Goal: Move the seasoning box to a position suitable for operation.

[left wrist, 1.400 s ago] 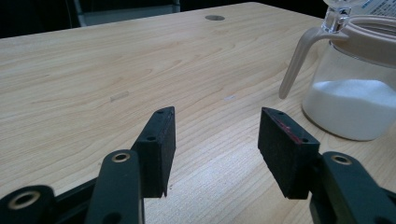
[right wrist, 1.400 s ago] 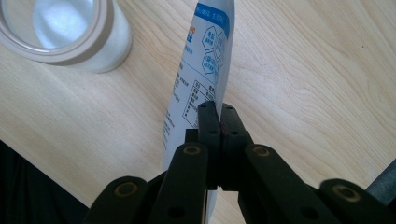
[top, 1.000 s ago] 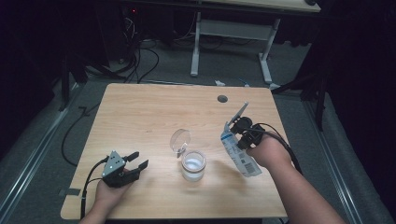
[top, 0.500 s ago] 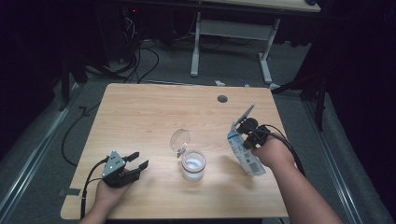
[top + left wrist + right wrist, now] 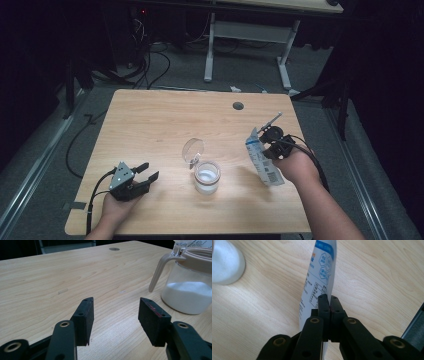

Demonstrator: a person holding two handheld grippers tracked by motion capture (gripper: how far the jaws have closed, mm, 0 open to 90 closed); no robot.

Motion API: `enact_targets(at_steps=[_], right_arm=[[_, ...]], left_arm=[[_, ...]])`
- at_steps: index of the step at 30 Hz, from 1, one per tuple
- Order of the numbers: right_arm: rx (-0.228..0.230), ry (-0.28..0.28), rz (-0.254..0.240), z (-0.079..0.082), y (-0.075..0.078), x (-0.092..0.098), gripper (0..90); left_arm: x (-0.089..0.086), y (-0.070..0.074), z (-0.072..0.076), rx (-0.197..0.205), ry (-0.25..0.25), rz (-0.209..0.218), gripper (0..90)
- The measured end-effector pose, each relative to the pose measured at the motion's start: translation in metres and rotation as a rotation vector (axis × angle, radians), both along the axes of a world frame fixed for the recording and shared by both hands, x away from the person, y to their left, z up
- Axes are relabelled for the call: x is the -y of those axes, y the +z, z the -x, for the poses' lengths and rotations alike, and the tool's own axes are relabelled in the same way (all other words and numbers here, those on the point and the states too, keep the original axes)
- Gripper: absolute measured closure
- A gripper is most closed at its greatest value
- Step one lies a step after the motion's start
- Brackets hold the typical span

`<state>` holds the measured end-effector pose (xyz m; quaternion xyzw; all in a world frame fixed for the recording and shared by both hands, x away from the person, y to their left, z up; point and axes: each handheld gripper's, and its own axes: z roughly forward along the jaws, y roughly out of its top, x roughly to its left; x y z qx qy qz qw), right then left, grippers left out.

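Right gripper [image 5: 270, 142] clamps packet [image 5: 260, 159]; left gripper [image 5: 145, 177] idle.
Packet hangs right of jar [image 5: 207, 177] above table [image 5: 165, 120]. Left jaws spread, empty, left of jar.

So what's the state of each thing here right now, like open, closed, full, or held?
Jar: lid flipped open, partly filled with white powder.
Pouch: held above the table, pinched by the right gripper.
Left gripper: open, holding nothing, low over the table.
Right gripper: shut on the pouch.
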<state>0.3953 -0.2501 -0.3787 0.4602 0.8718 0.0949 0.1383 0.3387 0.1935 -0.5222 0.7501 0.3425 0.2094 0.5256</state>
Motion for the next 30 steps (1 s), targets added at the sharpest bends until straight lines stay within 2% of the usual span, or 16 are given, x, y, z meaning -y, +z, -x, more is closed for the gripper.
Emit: enact_targets(at_steps=[1,4,10,20,30], right_arm=[[0.011,0.010,-0.001,0.000,0.001,0.002,90.0],[0.033,-0.009,-0.030,0.004,0.002,0.004,90.0],[0.053,-0.025,-0.064,0.008,0.000,0.007,90.0],[0.070,-0.035,-0.090,0.012,-0.006,0.010,90.0],[0.101,-0.038,-0.103,0.013,-0.002,0.009,90.0]], left_arm=[[0.000,0.000,0.000,0.000,0.001,-0.001,46.7],[0.000,0.000,0.000,-0.001,0.003,-0.002,46.6],[-0.001,0.000,0.000,-0.004,0.004,-0.003,46.7],[-0.002,0.000,-0.001,-0.001,0.008,-0.003,46.7],[-0.002,0.000,-0.001,-0.003,0.008,0.003,46.7]])
